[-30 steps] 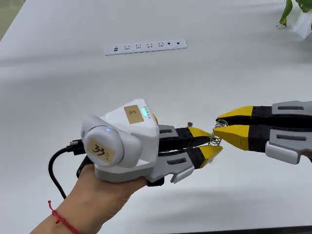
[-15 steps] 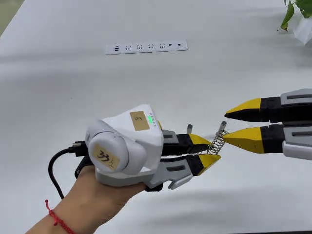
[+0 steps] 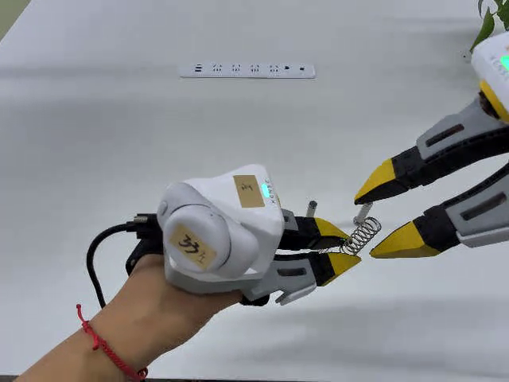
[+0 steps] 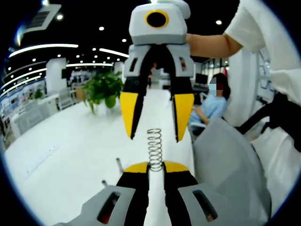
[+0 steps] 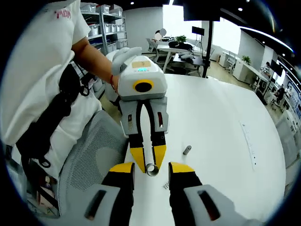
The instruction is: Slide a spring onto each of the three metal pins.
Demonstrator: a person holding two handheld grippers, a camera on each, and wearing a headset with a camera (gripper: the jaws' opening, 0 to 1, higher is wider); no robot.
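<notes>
My left gripper [image 3: 343, 248] is held just above the white table, its yellow jaws shut on one end of a small metal spring [image 3: 362, 235]. The spring [image 4: 154, 148] sticks out past the jaws toward my right gripper [image 3: 370, 224], which faces it open, tips apart and clear of the spring. Seen from the right gripper [image 5: 151, 169], the spring's round end [image 5: 151, 168] shows between the opposite yellow tips. Two short metal pins [image 3: 312, 208] [image 3: 363, 212] stand upright on the table behind the jaws. Whether a pin runs inside the spring I cannot tell.
A white power strip [image 3: 246, 71] lies far back on the table. A potted plant [image 3: 489, 24] is at the far right corner. A black cable [image 3: 99, 255] trails from the left gripper. A grey mesh chair [image 5: 89, 160] stands beside the table's edge.
The right gripper, shut on the spring's far end a second ago, has opened, let go and drawn back up to the right. The left gripper keeps its hold.
</notes>
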